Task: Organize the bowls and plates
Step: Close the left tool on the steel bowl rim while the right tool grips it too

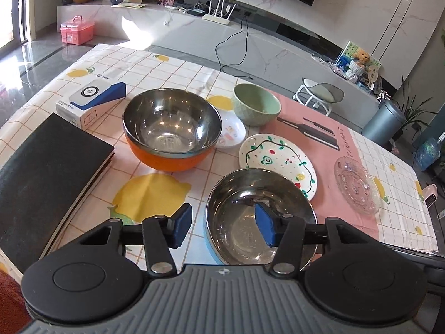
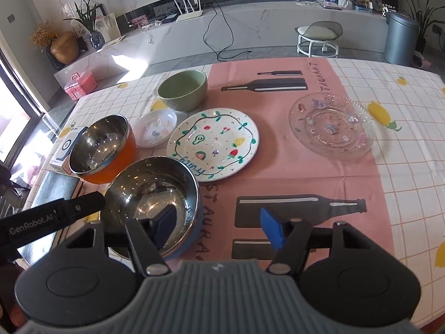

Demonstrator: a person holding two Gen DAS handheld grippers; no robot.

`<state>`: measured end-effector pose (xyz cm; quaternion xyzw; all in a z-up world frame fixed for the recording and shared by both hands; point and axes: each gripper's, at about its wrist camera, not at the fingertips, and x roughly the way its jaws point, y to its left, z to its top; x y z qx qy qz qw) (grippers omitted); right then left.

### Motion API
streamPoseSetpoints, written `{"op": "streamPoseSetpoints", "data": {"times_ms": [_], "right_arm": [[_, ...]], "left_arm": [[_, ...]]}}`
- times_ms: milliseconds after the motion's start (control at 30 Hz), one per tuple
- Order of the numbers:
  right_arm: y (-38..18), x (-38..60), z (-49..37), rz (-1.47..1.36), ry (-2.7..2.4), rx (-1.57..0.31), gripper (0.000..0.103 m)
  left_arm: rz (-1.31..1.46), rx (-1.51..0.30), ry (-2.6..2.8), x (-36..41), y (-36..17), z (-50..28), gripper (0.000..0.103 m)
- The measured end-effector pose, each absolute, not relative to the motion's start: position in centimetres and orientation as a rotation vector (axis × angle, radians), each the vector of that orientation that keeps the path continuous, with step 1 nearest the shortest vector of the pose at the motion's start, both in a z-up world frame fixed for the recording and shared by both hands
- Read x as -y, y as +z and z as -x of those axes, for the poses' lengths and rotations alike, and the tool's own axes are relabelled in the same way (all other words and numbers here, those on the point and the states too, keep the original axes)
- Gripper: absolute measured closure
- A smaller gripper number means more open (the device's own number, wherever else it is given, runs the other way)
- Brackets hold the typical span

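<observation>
Left gripper (image 1: 222, 224) open, straddling blue bowl (image 1: 258, 220) rim; right gripper (image 2: 219, 226) open, empty. Close squarely, lift level toward orange bowl (image 1: 171, 129).

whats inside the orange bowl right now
The orange bowl holds nothing: only its bare shiny steel lining with reflections shows. Its near inner wall is hidden in the right wrist view.

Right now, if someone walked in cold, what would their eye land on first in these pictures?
Probably the two shiny steel bowls at the near left of the table: the orange bowl and, nearer, the blue bowl, whose rim the open left gripper straddles. Next, the fruit-painted plate mid-table and the clear glass plate to its right.
</observation>
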<state>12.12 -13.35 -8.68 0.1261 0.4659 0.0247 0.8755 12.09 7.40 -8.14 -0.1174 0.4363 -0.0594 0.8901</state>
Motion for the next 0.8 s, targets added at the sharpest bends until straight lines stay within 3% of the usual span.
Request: {"op": "streamPoseSetpoints", "data": {"times_ms": [233, 333, 433, 500, 800], "right_arm": [[-10.9, 12.4, -13.7, -0.317, 0.078, -1.048, 0.048], [-11.3, 12.0, -13.8, -0.323, 0.094, -1.056, 0.059], [-11.7, 11.8, -13.9, -0.342, 0.105, -1.072, 0.076], [-11.9, 11.9, -13.9, -0.370, 0.118, -1.080, 0.089], [-10.5, 12.1, -12.0, -0.375, 0.116, -1.068, 0.089]], "left_arm": [[0.254, -0.966, -0.112, -7.1, -9.7, -12.7, 0.070], [0.257, -0.972, -0.097, -7.2, -9.7, -12.7, 0.082], [0.241, -0.977, -0.079, -7.3, -9.7, -12.7, 0.096], [0.246, -0.984, -0.081, -7.4, -9.7, -12.7, 0.096], [0.271, -0.967, -0.093, -7.7, -8.2, -10.4, 0.096]]}}
